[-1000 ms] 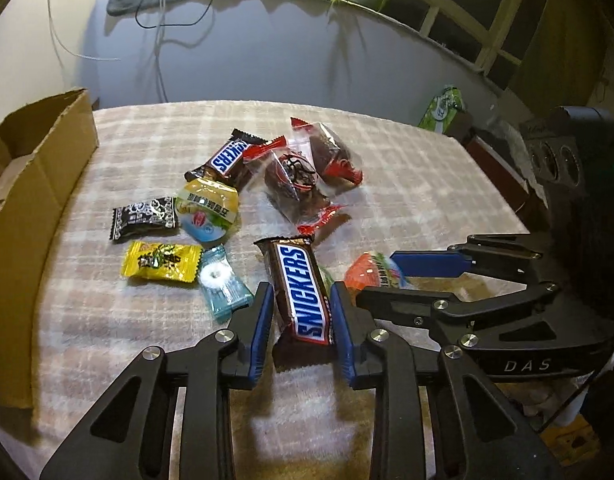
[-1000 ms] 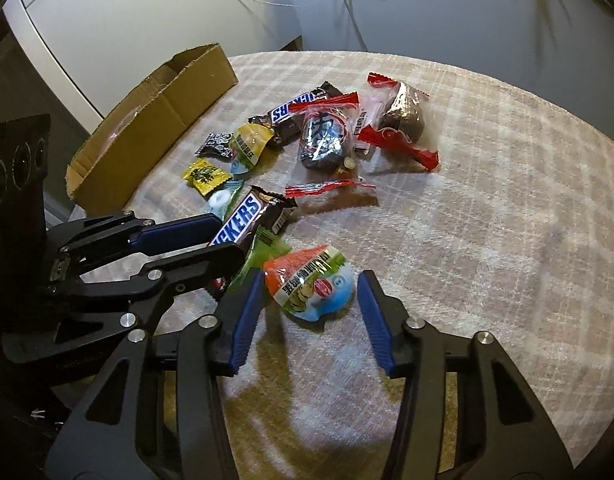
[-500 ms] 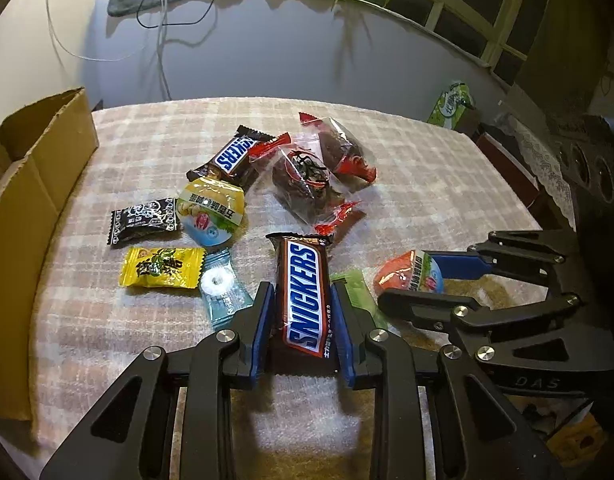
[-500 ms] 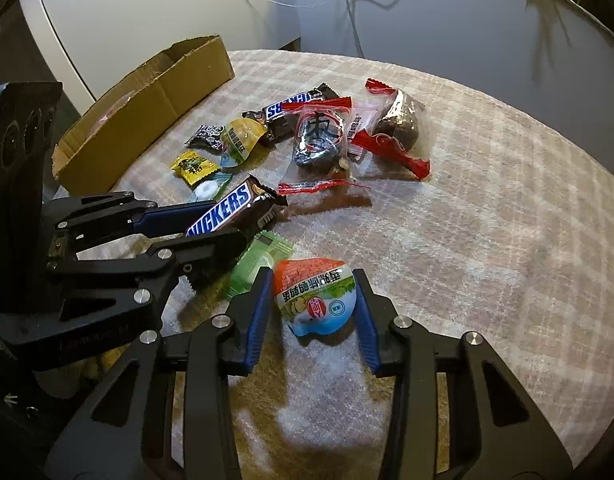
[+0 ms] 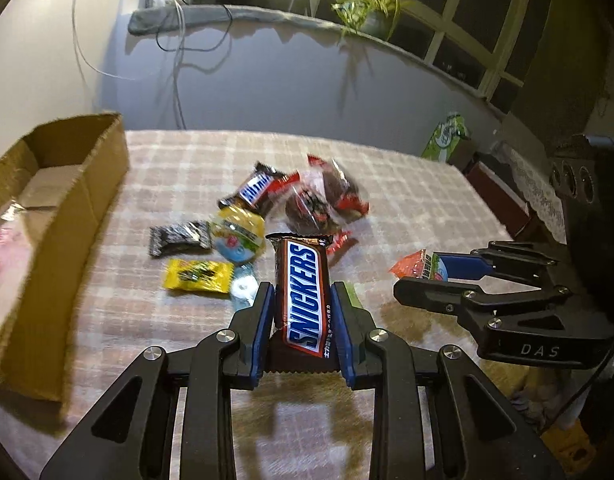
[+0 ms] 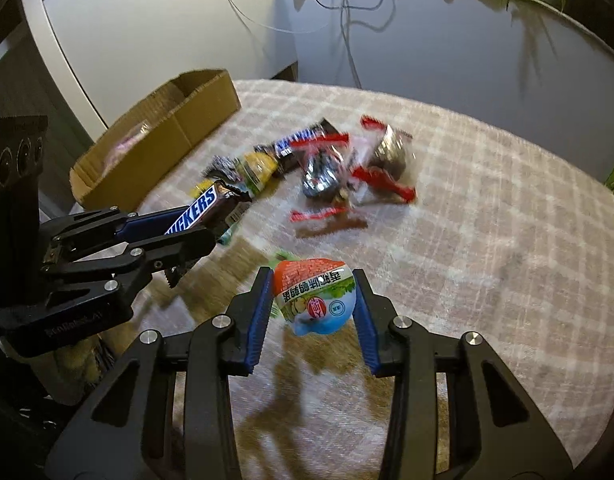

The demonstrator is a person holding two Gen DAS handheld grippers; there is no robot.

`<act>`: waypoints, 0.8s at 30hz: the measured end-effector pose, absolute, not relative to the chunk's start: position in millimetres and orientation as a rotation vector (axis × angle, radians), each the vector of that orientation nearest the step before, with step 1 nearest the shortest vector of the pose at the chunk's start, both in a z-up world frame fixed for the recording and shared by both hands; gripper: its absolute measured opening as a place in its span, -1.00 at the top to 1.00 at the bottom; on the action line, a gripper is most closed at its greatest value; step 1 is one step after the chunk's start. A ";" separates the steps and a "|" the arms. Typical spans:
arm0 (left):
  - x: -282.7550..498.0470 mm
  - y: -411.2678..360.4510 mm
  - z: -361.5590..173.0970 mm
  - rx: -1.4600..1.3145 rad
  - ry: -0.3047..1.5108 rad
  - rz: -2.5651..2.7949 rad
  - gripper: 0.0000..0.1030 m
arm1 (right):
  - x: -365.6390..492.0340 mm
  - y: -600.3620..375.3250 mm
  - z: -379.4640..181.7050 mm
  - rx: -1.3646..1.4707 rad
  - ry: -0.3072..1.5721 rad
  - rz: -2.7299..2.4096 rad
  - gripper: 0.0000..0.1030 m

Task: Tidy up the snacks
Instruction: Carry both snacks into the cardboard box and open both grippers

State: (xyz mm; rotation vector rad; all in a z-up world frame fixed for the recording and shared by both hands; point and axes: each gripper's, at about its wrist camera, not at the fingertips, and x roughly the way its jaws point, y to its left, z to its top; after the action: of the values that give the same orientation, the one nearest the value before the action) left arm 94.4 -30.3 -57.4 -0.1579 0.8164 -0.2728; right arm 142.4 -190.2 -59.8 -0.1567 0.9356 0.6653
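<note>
My left gripper [image 5: 302, 300] is shut on a brown Snickers bar [image 5: 303, 292] and holds it lifted above the table; the bar also shows in the right wrist view [image 6: 203, 210]. My right gripper [image 6: 313, 292] is shut on a round orange, green and blue jelly cup [image 6: 315, 298], lifted off the cloth; the cup also shows in the left wrist view [image 5: 417, 266]. An open cardboard box [image 5: 67, 184] stands at the table's left edge. Loose snacks lie mid-table: a second Snickers [image 5: 255, 191], red-ended clear packs [image 5: 327, 196], a yellow cup [image 5: 238, 232], a black sachet [image 5: 179, 236], a yellow sachet [image 5: 199, 276].
The table is covered with a pale checked cloth [image 6: 487, 240]. A green wrapper [image 6: 285, 256] lies under the right gripper. A wall with hanging cables [image 5: 175, 80] stands behind the table. A green packet [image 5: 447, 136] sits past the far right edge.
Both grippers have closed on their snacks and lifted them off the table. The Snickers bar and the jelly cup now hang above the cloth.
</note>
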 end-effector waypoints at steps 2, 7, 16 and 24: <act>91.0 -22.0 -49.3 -0.164 0.794 -0.263 0.48 | 142.5 -183.7 -52.5 -0.154 0.923 0.675 0.22; 84.7 0.9 -33.0 -0.175 0.744 -0.228 0.48 | 146.6 -156.4 -31.9 -0.159 0.884 0.711 0.22; 87.7 65.9 -19.6 -0.219 0.698 -0.120 0.48 | 162.9 -81.7 -9.9 -0.196 0.842 0.805 0.22; 92.8 108.6 -17.3 -0.242 0.692 -0.045 0.48 | 176.0 -10.3 -6.1 -0.254 0.827 0.875 0.22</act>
State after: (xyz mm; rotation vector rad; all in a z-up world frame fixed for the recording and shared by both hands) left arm 92.8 108.6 -17.3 -0.2419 0.6921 -0.0452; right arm 176.0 -10.3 -6.1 -0.2543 0.8265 0.8747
